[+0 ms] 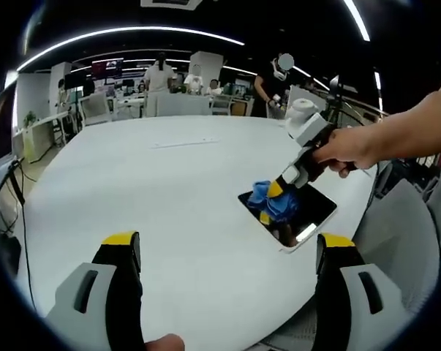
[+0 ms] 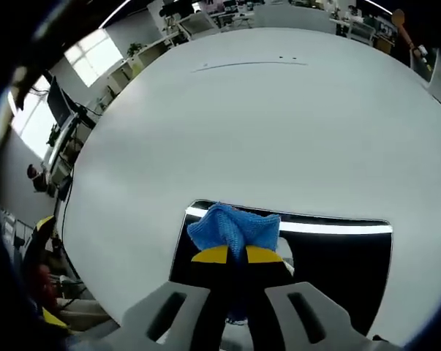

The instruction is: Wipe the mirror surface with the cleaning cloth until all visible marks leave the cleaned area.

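A flat rectangular mirror (image 2: 337,256) with a white rim lies on the white table (image 2: 264,124); it reflects a ceiling light strip. My right gripper (image 2: 237,254) is shut on a blue cleaning cloth (image 2: 233,227), pressing it onto the mirror's left part. In the left gripper view the mirror (image 1: 311,212) lies near the table's right edge, with the cloth (image 1: 268,201) on it under the right gripper (image 1: 279,189), held by a person's hand (image 1: 352,150). My left gripper (image 1: 227,245) hovers open over the near table, to the left of the mirror, holding nothing.
The table's rim (image 1: 330,292) runs close behind the mirror's right side. Several people (image 1: 160,73) stand at desks far across the room. A faint line (image 2: 249,64) marks the table's far part. A monitor and cables (image 2: 59,110) stand off the left side.
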Demonstrator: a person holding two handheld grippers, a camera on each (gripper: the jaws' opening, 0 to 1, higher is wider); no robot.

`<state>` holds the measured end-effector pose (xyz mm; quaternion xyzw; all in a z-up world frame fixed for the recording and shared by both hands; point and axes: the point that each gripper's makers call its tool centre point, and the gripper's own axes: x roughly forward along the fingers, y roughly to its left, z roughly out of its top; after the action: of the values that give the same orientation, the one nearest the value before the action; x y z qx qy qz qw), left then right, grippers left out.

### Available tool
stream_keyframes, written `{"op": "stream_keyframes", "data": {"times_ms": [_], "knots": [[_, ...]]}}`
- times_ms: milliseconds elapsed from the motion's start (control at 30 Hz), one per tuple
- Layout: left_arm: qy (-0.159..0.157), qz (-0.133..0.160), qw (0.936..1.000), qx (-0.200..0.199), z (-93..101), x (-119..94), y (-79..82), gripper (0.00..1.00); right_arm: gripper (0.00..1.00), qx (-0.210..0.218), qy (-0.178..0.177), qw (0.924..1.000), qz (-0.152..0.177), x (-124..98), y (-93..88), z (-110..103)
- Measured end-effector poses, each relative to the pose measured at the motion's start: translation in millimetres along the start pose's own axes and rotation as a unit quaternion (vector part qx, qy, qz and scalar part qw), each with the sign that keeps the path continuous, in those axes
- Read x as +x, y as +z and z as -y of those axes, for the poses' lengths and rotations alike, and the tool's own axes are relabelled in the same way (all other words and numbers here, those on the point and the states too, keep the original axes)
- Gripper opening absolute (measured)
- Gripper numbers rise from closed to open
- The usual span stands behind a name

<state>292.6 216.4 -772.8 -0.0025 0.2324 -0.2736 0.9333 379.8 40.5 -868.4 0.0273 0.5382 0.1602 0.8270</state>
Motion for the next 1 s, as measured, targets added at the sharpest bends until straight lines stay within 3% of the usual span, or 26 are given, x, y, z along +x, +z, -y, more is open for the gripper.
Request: {"op": "stream_keyframes", "data": {"times_ms": [233, 500, 767, 1000], "knots": [[0.005, -0.001, 0.9999, -0.016, -3.0, -0.3, -7.1, 0.99, 0.00, -0.003, 0.010, 0.9999, -0.004, -5.1, -16.4, -6.8], [0.004, 0.011, 0.9998, -0.019, -2.5, -1.9, -1.0, 0.99, 0.00, -0.014, 0.014, 0.9998, -0.007, -11.5, -31.1, -15.2], [-0.003, -0.009, 0.9997, -0.022, 5.0, -7.2, -22.3, 0.99, 0.00, -0.005, 0.023, 0.9997, -0.007, -15.7, -41.3, -20.2], [-0.004, -0.006, 0.9996, -0.025, 6.1, -7.7, -20.4, 0.99, 0.00, -0.003, 0.028, 0.9996, -0.009, -19.7, -49.8, -23.6]]}}
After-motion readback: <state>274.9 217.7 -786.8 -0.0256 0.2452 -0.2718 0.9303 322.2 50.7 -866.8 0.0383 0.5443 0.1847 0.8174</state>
